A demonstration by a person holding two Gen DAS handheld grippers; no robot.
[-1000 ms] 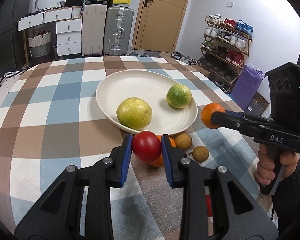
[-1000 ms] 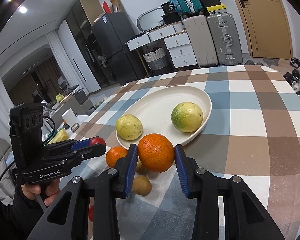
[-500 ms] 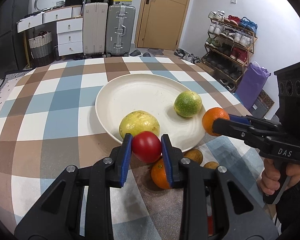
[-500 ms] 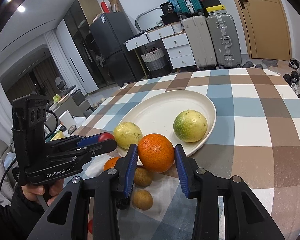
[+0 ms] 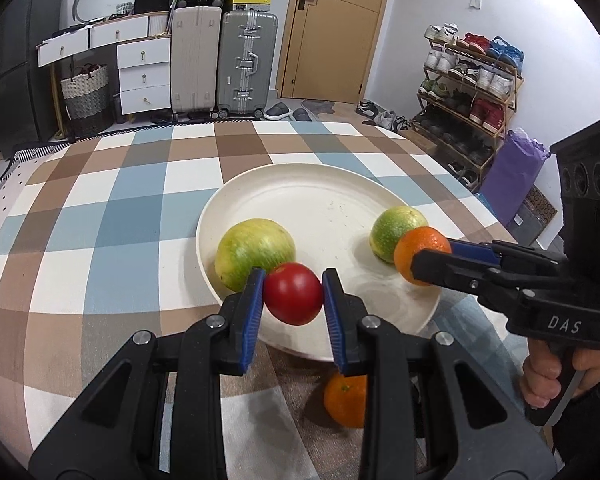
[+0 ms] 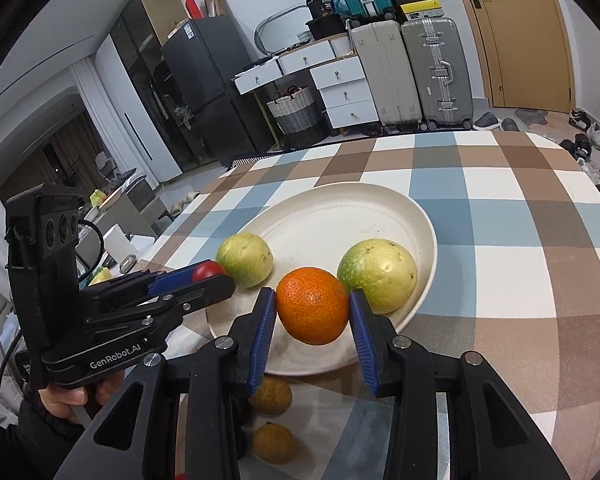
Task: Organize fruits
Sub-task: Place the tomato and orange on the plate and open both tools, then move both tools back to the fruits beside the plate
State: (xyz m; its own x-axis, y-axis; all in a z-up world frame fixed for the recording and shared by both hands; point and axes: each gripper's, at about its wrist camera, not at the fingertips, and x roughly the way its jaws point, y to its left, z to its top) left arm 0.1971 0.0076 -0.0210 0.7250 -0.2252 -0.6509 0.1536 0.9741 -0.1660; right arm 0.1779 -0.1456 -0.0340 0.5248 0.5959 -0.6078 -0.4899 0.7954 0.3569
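A white plate (image 5: pixel 324 192) on the checked tablecloth holds two green-yellow fruits (image 5: pixel 255 253) (image 5: pixel 396 227). My left gripper (image 5: pixel 293 300) is shut on a red tomato (image 5: pixel 294 298) and holds it over the plate's near rim. My right gripper (image 6: pixel 312 312) is shut on an orange (image 6: pixel 313 310) above the plate's near edge (image 6: pixel 380 344), in front of a green fruit (image 6: pixel 378 275). The right gripper and its orange (image 5: pixel 420 249) show at the right of the left wrist view. The left gripper with the tomato (image 6: pixel 207 271) shows at the left of the right wrist view.
A second orange (image 5: pixel 346 400) lies on the cloth near the plate, partly behind my left finger. Two small brown fruits (image 6: pixel 271 397) (image 6: pixel 275 442) lie on the cloth under my right gripper. Suitcases, drawers and a shoe rack stand beyond the table.
Both grippers have moved forward with their fruit, from above the loose fruits on the cloth to over the plate's near edge. Both grips are unchanged.
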